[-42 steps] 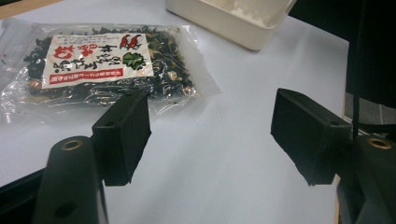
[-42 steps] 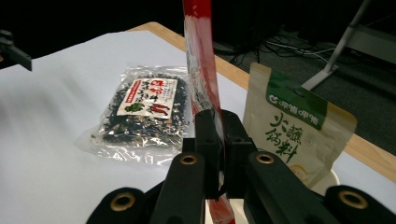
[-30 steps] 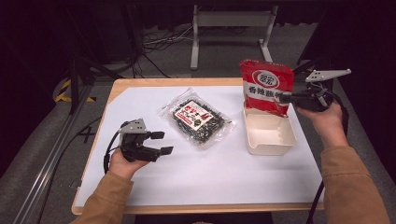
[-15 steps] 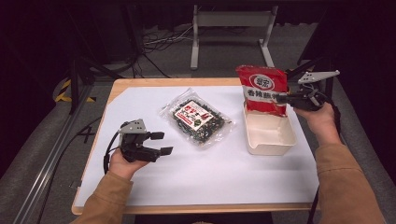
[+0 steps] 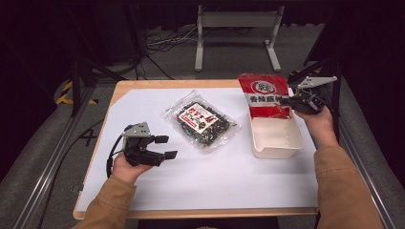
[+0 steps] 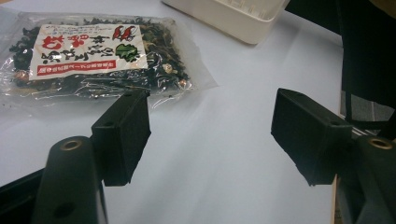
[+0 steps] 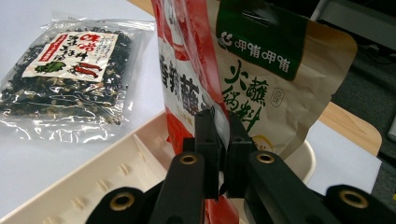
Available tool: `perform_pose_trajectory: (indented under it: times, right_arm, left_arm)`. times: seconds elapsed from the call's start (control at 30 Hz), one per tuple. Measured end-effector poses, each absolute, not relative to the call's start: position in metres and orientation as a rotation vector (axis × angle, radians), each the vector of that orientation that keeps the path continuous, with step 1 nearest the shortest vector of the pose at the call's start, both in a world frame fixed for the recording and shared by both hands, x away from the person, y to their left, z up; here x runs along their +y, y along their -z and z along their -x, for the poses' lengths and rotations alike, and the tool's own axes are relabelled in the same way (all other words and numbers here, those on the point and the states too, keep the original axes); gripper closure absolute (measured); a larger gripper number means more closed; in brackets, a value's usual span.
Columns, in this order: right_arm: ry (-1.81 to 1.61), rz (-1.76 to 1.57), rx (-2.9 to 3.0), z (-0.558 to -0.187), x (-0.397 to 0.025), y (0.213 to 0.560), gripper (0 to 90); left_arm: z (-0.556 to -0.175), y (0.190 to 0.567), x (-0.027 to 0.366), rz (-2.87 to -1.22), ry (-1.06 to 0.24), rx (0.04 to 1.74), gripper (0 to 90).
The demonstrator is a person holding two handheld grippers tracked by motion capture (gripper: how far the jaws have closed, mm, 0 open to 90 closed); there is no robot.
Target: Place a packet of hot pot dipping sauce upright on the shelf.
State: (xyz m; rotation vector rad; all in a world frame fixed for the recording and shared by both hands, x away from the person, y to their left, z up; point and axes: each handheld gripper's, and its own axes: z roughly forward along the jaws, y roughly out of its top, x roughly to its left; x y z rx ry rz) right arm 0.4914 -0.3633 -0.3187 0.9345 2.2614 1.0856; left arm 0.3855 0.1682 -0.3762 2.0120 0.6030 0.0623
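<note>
Right gripper [image 5: 286,101] clamped on the edge of a red pouch [image 5: 265,95], jaws pressed together on it; pouch held upright, its lower end dipping into the far end of a cream tray [image 5: 277,143] at the table's right side; in the right gripper view, red pouch [image 7: 187,84] pinched between the black jaws, with a brown-and-green packet [image 7: 275,84] just behind it. Left gripper [image 5: 165,147] resting low at the near left of the white table [image 5: 229,181], jaws spread wide and holding nothing — bare tabletop between them. Clear bag of dark dried bits [image 5: 203,121] lying flat mid-table, between both grippers, apart from the tray; seen too beyond the left jaws [image 6: 102,56].
</note>
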Motion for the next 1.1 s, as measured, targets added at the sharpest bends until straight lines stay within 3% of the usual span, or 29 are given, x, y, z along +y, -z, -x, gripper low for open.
perform_pose_trajectory:
  times: [0.67,1.1]
  right_arm:
    - [-0.991,-1.058,2.223,-0.492,-0.368,0.346,85.5]
    - [-0.916,-1.155,2.210,-0.494,-0.370,0.360,83.7]
  left_arm:
    - [-0.388,0.378,0.167,-2.003,-0.060,0.624,28.6]
    - [-0.390,0.378,0.171,-1.984,-0.201,0.661,29.9]
